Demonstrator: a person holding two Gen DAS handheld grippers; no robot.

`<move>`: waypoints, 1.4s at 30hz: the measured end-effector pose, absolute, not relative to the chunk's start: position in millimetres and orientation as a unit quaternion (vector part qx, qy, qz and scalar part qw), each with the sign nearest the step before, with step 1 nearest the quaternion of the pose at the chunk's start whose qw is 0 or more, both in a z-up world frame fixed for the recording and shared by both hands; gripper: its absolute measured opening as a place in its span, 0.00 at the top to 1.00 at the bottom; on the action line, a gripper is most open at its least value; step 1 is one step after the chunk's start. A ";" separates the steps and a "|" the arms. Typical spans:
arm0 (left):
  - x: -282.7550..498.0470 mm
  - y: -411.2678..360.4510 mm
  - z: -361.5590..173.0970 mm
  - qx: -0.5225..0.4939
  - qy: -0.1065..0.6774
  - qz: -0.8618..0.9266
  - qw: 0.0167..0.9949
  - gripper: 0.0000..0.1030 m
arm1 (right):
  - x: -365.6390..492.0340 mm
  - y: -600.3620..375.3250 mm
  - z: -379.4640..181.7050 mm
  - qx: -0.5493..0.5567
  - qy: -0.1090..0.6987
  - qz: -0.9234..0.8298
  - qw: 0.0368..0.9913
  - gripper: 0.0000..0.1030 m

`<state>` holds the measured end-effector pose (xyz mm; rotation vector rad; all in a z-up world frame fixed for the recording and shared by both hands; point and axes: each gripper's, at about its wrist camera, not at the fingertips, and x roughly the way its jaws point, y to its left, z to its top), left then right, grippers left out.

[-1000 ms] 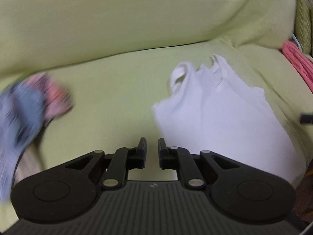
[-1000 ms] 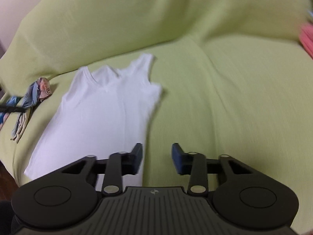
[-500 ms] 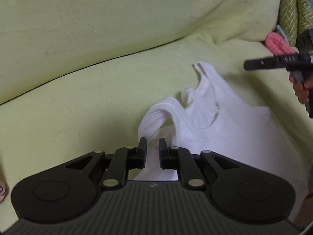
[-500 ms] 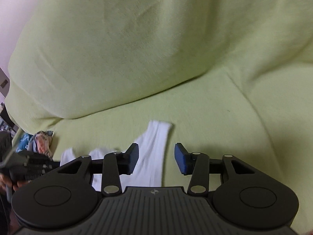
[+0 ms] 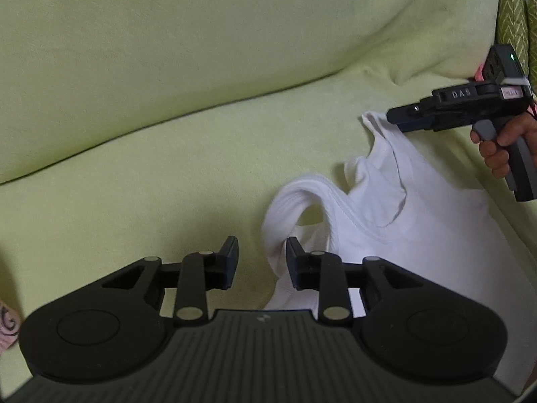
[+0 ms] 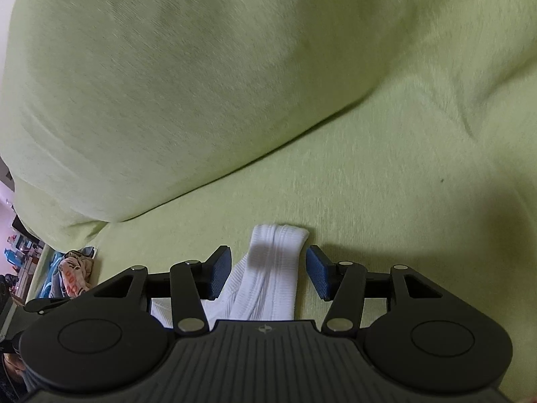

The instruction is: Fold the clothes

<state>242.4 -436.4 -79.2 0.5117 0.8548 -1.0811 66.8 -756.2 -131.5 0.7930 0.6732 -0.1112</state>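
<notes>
A white tank top [image 5: 419, 235] lies on the light green sofa seat [image 5: 167, 184]. Its near shoulder strap [image 5: 288, 201] arches up in a loop just beyond my left gripper [image 5: 261, 252]. The left jaws are opening, and the strap's edge brushes the right finger [image 5: 295, 262] without being pinched. In the left wrist view my right gripper [image 5: 399, 117] hovers over the far strap, held by a hand [image 5: 500, 147]. In the right wrist view that far strap [image 6: 275, 262] lies between the blue pads of the right gripper [image 6: 268, 272]. The right jaws are opening, clear of the cloth on both sides.
The sofa backrest [image 6: 201, 84] rises right behind the garment. A crumpled patterned garment [image 6: 75, 268] sits at the seat's left end. A green chevron cushion [image 5: 510, 10] stands at the far right, and a pink patterned cloth [image 5: 6, 319] shows at the left edge.
My left gripper swung right to the tank top's near strap, then spread its jaws. My right gripper travelled up the shirt to the far strap, lowering while its jaws widened.
</notes>
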 end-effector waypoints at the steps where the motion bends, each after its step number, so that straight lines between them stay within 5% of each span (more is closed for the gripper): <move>1: 241.1 -438.5 -82.7 0.240 0.389 -0.491 0.742 0.76 | 66.8 -755.8 -132.9 0.377 0.320 -0.053 0.867 0.49; 2: 240.8 -440.2 -85.9 0.246 0.387 -0.487 0.743 0.80 | 67.3 -755.8 -133.3 0.374 0.321 -0.052 0.869 0.50; 3: 241.2 -441.4 -88.4 0.247 0.387 -0.486 0.744 0.95 | 67.8 -755.8 -133.6 0.369 0.321 -0.051 0.870 0.51; 4: 243.3 -441.7 -88.8 0.239 0.390 -0.490 0.742 0.97 | 68.3 -755.8 -133.9 0.365 0.322 -0.051 0.872 0.64; 5: 244.2 -442.6 -86.6 0.237 0.384 -0.490 0.746 0.97 | 68.3 -756.2 -133.6 0.361 0.323 -0.051 0.873 0.95; 14: 233.5 -474.4 -32.9 0.364 0.124 -0.486 0.785 0.96 | 49.3 -753.8 -106.0 0.320 0.228 -0.037 0.919 0.96; 16: 238.0 -479.1 -38.0 0.385 0.105 -0.479 0.781 0.85 | 49.4 -750.3 -103.2 0.310 0.217 -0.041 0.925 0.95; 18: 246.2 -486.0 -58.5 0.420 0.115 -0.454 0.777 0.63 | 57.9 -748.6 -110.9 0.305 0.250 -0.075 0.916 0.89; 23: 274.9 -484.3 -100.2 0.442 0.183 -0.403 0.780 0.66 | 60.5 -756.7 -134.1 0.343 0.282 -0.128 0.887 0.57; 30: 299.5 -469.2 -70.7 0.236 0.302 -0.487 0.785 0.64 | 50.2 -771.6 -131.5 0.370 0.256 -0.106 0.887 0.55; 35: 305.7 -494.3 -89.2 0.218 0.335 -0.475 0.784 0.58 | 67.0 -774.2 -135.6 0.382 0.263 -0.087 0.882 0.50; 36: 306.8 -499.2 -96.0 0.212 0.344 -0.479 0.779 0.67 | 71.9 -773.9 -138.6 0.381 0.271 -0.085 0.880 0.51; 38: 302.3 -504.6 -97.8 0.202 0.331 -0.498 0.776 0.89 | 80.1 -767.5 -139.8 0.347 0.292 -0.082 0.888 0.92; 42: 296.0 -512.9 -94.0 0.218 0.286 -0.512 0.781 0.91 | 78.9 -762.0 -134.7 0.309 0.271 -0.094 0.907 0.93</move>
